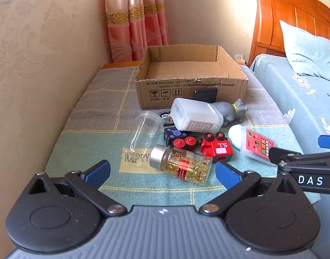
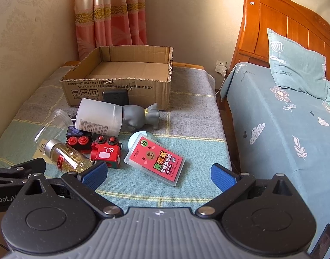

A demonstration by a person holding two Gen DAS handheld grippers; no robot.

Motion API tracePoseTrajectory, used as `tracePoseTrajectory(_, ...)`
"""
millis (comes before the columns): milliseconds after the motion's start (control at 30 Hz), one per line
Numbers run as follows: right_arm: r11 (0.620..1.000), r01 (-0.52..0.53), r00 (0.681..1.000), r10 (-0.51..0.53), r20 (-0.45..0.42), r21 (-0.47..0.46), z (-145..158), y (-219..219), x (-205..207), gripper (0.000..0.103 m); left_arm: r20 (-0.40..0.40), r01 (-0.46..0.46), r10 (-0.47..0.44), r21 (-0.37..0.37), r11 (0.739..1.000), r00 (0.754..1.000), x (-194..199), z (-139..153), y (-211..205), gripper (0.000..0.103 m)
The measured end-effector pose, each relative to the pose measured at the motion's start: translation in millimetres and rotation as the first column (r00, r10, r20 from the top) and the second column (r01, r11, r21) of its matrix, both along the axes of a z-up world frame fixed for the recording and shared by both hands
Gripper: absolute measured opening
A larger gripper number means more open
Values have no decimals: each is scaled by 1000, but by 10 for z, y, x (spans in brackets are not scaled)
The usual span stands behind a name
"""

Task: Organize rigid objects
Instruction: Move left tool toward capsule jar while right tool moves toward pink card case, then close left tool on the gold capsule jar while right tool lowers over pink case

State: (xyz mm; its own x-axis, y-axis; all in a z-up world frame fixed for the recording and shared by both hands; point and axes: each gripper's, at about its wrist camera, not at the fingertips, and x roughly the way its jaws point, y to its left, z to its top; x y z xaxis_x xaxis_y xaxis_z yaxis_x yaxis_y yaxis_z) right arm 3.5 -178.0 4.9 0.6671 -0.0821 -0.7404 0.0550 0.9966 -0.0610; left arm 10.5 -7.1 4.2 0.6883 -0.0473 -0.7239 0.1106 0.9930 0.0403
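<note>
An empty cardboard box (image 1: 191, 82) (image 2: 119, 86) stands at the back of the blanket-covered table. In front of it lie a white plastic bottle (image 1: 195, 116) (image 2: 98, 116), a grey animal figure (image 1: 232, 110) (image 2: 141, 114), a clear cup (image 1: 146, 127) (image 2: 50, 125), a glass bottle of gold capsules (image 1: 182, 165) (image 2: 65, 155), a red toy train (image 1: 216, 146) (image 2: 106, 151), a black toy car (image 1: 180, 139) (image 2: 78, 139) and a pink-labelled plastic case (image 1: 256, 149) (image 2: 156, 159). My left gripper (image 1: 162, 172) is open, just short of the capsule bottle. My right gripper (image 2: 158, 176) is open, just short of the pink case.
A black flat object (image 1: 205, 93) (image 2: 115, 96) leans against the box front. A pale round item (image 1: 235, 132) (image 2: 139, 138) lies under the pink case. A wall runs along the left. A bed (image 2: 283, 116) with a wooden headboard stands on the right.
</note>
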Motion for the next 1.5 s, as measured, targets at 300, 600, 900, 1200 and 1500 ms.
tracePoseTrajectory(300, 1000, -22, 1000, 22, -1, 22, -15, -11, 60, 103, 22, 36, -36, -26, 999, 999, 50, -32, 53, 102)
tracePoseTrajectory(600, 994, -54, 999, 53, 9, 94, -87, -141, 148, 103, 44, 95, -94, -15, 995, 995, 150, -155, 167, 102)
tracePoseTrajectory(900, 997, -40, 997, 44, -66, 63, -344, -90, 465, 103, -13, 119, -119, -11, 993, 993, 313, -409, 353, 102)
tracePoseTrajectory(1200, 999, -35, 996, 37, -83, 33, -552, -12, 860, 103, -38, 110, -110, -23, 994, 993, 415, -479, 476, 102)
tracePoseTrajectory(1500, 999, -32, 993, 35, -111, 30, -698, -155, 790, 103, -69, 159, -163, -60, 985, 984, 461, -520, 388, 102)
